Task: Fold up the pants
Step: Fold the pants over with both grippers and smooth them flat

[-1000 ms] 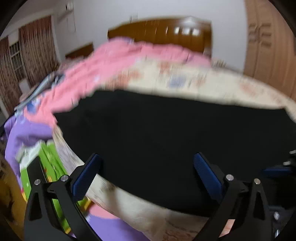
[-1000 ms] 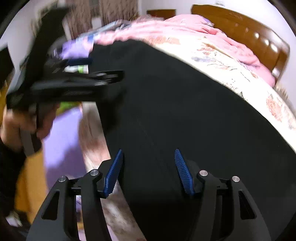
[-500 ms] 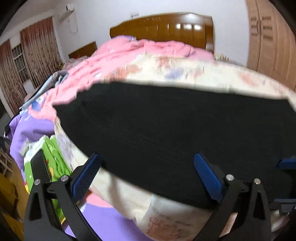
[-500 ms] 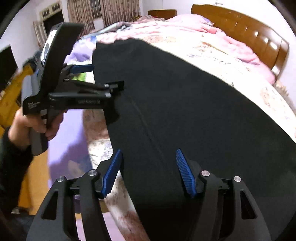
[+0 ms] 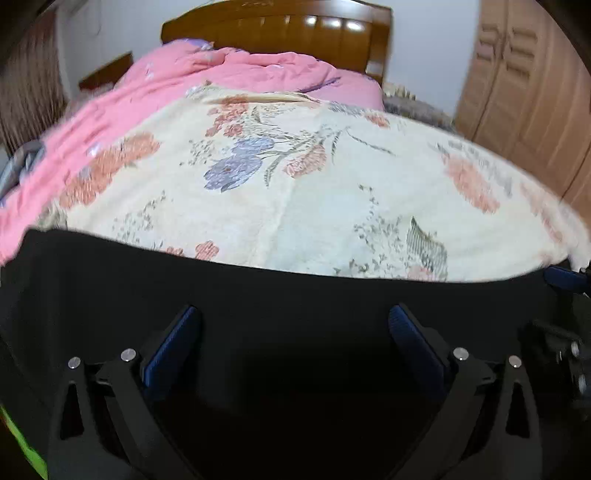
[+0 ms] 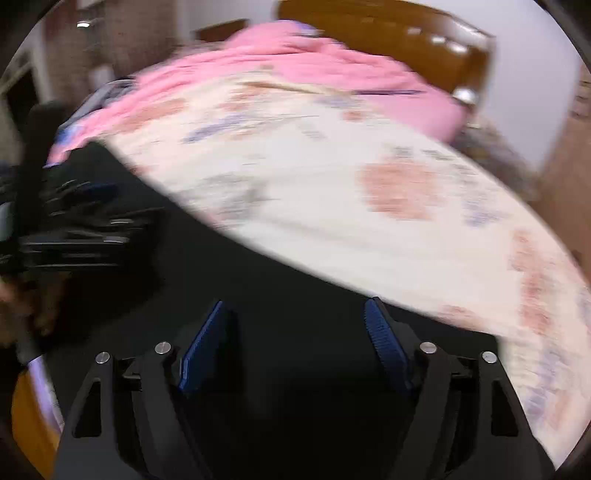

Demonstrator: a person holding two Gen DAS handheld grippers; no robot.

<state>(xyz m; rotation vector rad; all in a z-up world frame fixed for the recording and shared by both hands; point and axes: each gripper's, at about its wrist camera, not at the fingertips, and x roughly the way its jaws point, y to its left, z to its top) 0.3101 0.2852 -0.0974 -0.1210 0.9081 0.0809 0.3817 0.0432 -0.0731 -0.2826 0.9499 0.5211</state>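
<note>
Black pants lie spread flat along the near side of a floral bed cover. My left gripper hangs open just over the dark cloth, with no fabric pinched between its blue pads. My right gripper also hovers over the pants; its jaws are opening and nothing is pressed between them. In the right wrist view the left gripper shows as a blur at the left, held by a hand. A blue pad of the right gripper peeks in at the right edge of the left wrist view.
A pink quilt is bunched at the head of the bed, in front of a wooden headboard. A wooden wardrobe stands at the right. The floral cover stretches beyond the pants.
Both grippers swept sideways along the pants; the purple and green things beside the bed left view and more floral cover shows. The right jaws stand wider apart than before.
</note>
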